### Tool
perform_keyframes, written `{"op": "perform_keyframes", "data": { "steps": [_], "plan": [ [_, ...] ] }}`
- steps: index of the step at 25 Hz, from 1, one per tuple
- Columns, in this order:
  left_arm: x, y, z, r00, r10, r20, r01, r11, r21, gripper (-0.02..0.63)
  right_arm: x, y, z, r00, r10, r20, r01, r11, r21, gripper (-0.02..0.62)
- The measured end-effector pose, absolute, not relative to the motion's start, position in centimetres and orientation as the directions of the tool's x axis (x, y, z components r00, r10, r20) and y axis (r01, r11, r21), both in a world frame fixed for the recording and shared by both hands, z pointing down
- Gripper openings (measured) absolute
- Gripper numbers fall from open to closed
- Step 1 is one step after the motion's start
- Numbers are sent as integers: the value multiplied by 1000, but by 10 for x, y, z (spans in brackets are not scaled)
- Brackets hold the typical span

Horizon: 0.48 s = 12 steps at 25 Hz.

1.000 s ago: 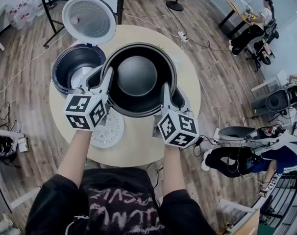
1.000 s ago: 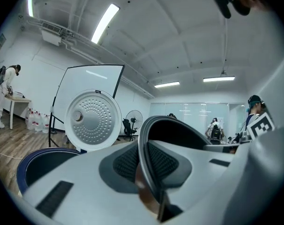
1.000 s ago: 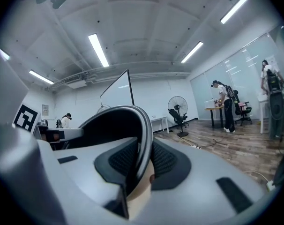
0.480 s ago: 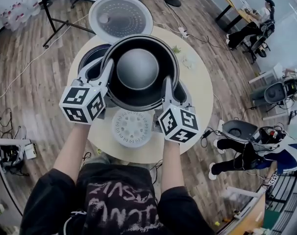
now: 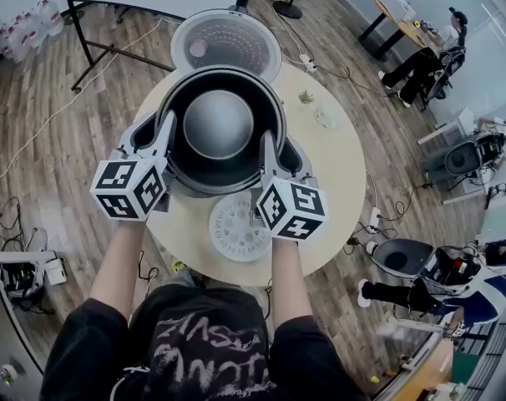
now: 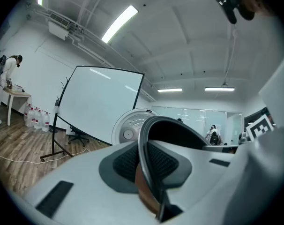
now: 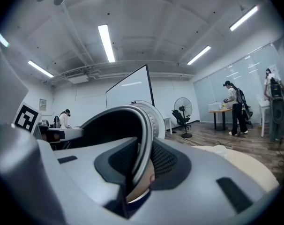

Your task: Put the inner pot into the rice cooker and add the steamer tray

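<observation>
I hold the dark inner pot (image 5: 218, 128) up between both grippers, one on each side of its rim. My left gripper (image 5: 164, 136) is shut on the left rim (image 6: 146, 139), and my right gripper (image 5: 266, 153) is shut on the right rim (image 7: 142, 125). Each has one jaw inside the pot and one outside. The rice cooker's open round lid (image 5: 226, 44) stands just beyond the pot, and the pot hides the cooker's body. The white perforated steamer tray (image 5: 240, 228) lies flat on the round table (image 5: 336, 182), near me, between my forearms.
A small plant (image 5: 306, 97) and a clear cup (image 5: 326, 115) stand on the table's far right part. A whiteboard stand (image 5: 94, 32) is on the floor at the far left. Cables (image 5: 36, 132) run across the wooden floor. Seated people and desks are at the right.
Both grippers carried the pot sideways from the table's middle to over the rice cooker, which was at the pot's left and is now hidden beneath it. The grips stayed the same.
</observation>
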<state>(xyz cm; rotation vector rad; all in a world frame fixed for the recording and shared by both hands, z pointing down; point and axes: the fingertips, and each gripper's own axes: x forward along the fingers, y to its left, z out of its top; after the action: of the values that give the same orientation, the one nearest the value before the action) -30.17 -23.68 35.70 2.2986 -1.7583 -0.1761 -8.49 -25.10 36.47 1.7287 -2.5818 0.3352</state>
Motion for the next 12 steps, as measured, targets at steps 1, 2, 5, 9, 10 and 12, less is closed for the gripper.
{"op": "perform_keyframes", "data": {
  "steps": [1, 2, 5, 9, 10, 12],
  "plan": [
    [-305, -239, 358, 264, -963, 53, -933, -241, 267, 66, -89, -254, 365, -392, -910, 136, -914, 369, -167, 87],
    [-308, -241, 358, 261, -964, 56, -933, -237, 269, 66, -91, -256, 365, -396, -908, 140, -913, 372, -167, 87],
    [-310, -246, 357, 248, -967, 62, -936, -223, 272, 66, -94, -265, 365, -409, -900, 149, -908, 385, -167, 87],
    [-309, -252, 363, 235, -969, 80, -934, -203, 292, 66, -94, -274, 367, -422, -889, 176, -904, 397, -160, 87],
    [-310, -253, 366, 232, -969, 87, -934, -197, 299, 66, -95, -275, 369, -425, -886, 184, -903, 400, -160, 87],
    [-314, -255, 371, 224, -969, 104, -934, -183, 307, 66, -98, -279, 373, -433, -879, 198, -899, 405, -166, 87]
  ]
}}
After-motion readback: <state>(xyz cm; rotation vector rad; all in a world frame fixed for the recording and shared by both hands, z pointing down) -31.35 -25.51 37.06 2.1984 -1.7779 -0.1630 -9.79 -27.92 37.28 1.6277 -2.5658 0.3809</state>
